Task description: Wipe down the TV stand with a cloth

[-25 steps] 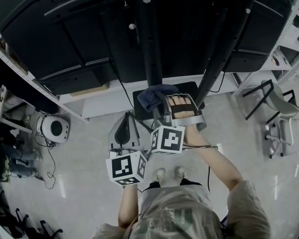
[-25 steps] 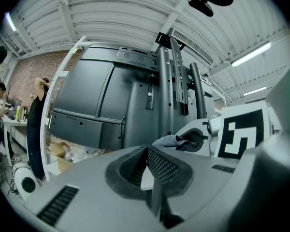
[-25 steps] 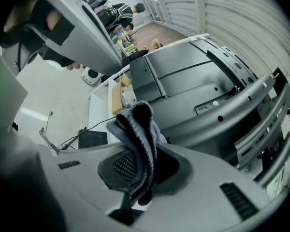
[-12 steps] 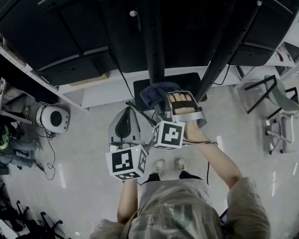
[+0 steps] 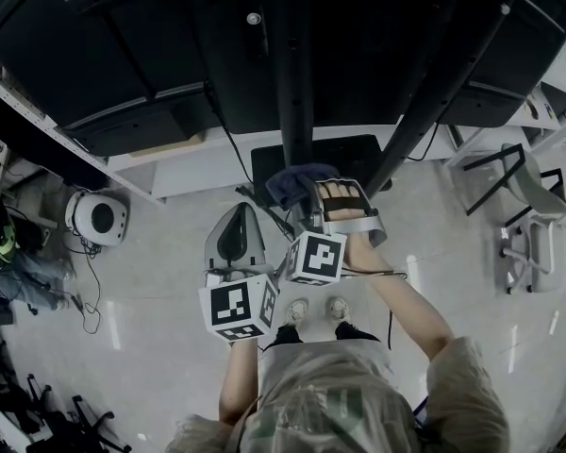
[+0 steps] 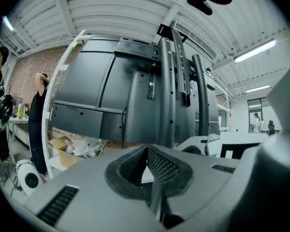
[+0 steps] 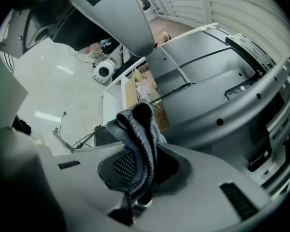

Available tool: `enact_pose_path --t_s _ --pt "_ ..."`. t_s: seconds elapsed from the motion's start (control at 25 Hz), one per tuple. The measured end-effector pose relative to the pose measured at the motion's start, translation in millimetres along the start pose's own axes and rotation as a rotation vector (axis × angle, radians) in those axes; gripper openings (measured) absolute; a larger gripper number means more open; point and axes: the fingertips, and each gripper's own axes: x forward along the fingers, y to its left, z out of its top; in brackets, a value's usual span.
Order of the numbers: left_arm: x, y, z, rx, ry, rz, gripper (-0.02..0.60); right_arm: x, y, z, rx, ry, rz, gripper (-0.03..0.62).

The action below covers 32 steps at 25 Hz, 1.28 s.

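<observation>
Your right gripper [image 7: 140, 166] is clamped on a soft, ribbed grey cloth [image 7: 137, 124], bunched just beside the TV stand [image 5: 292, 83]'s smooth black post. Your left gripper [image 6: 147, 168], meshed pads pressed together, holds nothing. Left of the stand, a cardboard box [image 6: 58, 143] holds crumpled plastic [image 6: 82, 150].

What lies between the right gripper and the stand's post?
Only the cloth, held by the right gripper, before the post; the head view shows it.

Two tools are counted: left tool [image 5: 236, 223] at 7 o'clock, right tool [image 5: 308, 201] near centre. One marker cube [image 5: 238, 310] on each, two in all. One cloth [image 5: 291, 182]. One TV stand [image 5: 292, 74] at 12 o'clock. One chair [image 5: 528, 215] at 3 o'clock. One round white device [image 5: 96, 217] at 9 o'clock. Two shoes [image 5: 338, 308] at 6 o'clock.
</observation>
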Motion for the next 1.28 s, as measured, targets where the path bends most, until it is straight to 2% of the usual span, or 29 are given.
enact_pose_path --t_s 0.12,0.24,0.44,0.68,1.28 --pt "0.1 0.1 -3.5 -0.006 0.006 0.002 0.015 8.5 9.8 -5.4 -0.027 0.006 -0.001 0.056" --pt "-1.0 0.3 -6.4 -0.007 0.013 0.007 0.015 8.8 16.5 -3.8 -0.006 -0.001 0.021 0.056" --pt "-4.7 3.3 -12.1 -0.012 0.023 0.027 0.015 19.4 29.1 -18.9 -0.083 0.035 0.012 0.057" --pt "-10.8 8.2 -29.3 -0.023 0.048 0.062 0.014 25.6 43.4 -19.1 -0.040 0.022 0.061 0.056" --pt "-12.2 10.6 -81.5 -0.044 0.067 0.140 0.015 65.2 120.1 -56.7 -0.071 0.018 0.148 0.057"
